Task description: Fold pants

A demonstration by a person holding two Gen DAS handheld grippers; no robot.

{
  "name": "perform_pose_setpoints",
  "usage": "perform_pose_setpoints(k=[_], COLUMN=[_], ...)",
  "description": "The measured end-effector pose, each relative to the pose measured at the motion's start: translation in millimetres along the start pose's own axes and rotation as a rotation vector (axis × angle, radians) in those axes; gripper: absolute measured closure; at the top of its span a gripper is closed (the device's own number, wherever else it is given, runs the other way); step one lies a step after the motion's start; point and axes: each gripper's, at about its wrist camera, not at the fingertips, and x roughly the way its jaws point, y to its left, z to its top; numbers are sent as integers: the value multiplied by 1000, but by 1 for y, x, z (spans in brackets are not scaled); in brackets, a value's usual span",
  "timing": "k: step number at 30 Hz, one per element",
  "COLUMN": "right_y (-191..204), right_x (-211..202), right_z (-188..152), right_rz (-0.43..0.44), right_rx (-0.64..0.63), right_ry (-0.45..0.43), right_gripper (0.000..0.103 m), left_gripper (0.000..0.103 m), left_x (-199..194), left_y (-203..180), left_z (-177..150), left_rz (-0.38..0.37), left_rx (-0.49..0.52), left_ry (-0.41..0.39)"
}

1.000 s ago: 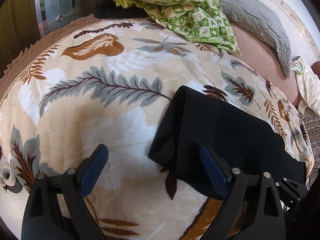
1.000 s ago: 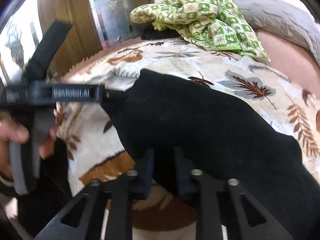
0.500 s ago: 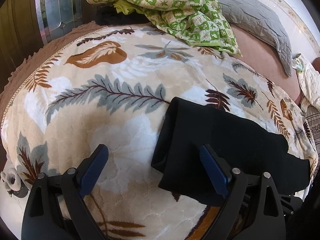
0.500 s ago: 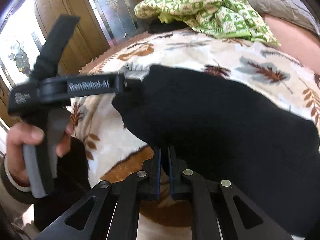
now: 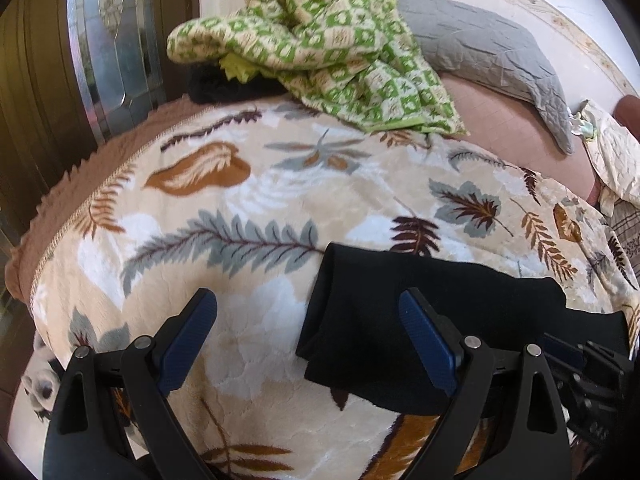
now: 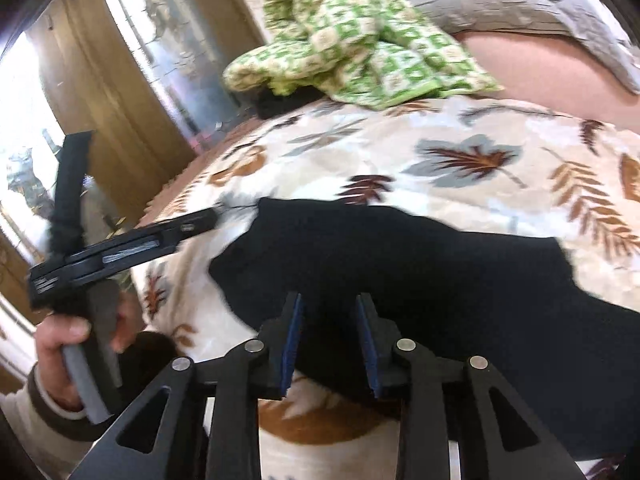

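The black pants [image 5: 432,312] lie folded on a leaf-patterned blanket [image 5: 248,208], near its front edge; they also show in the right wrist view [image 6: 420,272]. My left gripper [image 5: 308,320] is wide open, above the pants' left end, holding nothing. My right gripper [image 6: 330,320] is partly open over the pants' near edge, its blue pads apart, with nothing gripped. The left gripper [image 6: 120,246] shows at the left of the right wrist view, held by a hand.
A green checked quilt [image 5: 320,40] is heaped at the far end of the bed. A grey pillow [image 5: 488,52] lies behind it. A wooden and glass door [image 5: 100,40] stands at the left. Crumpled pale cloth [image 5: 616,156] sits far right.
My right gripper has opened and let go of the pants' edge. The pants now lie flat. Both grippers have drawn back a little.
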Motion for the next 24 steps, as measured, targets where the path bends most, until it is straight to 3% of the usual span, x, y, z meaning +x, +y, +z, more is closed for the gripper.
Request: perform_pose_setpoints(k=[4,9,12,24], right_y=[-17,-35,-43,-65], right_x=[-1,7,12,39], right_z=[3,6,7,16], right_rz=[-29,-63,-75,-124], right_rx=[38,79,102,138], right_ry=[-9,-9,-12,-10], right_gripper=[68,61,61,61], left_gripper=[10,10,10,10], left_x=[-6,-6,9,65], left_y=[-11,-27,-40,-44], left_z=[4,6,3,-15], left_rz=[-17,-141,-194,-84], left_rx=[21,18,29,45], left_ry=[-23,-34,8,129])
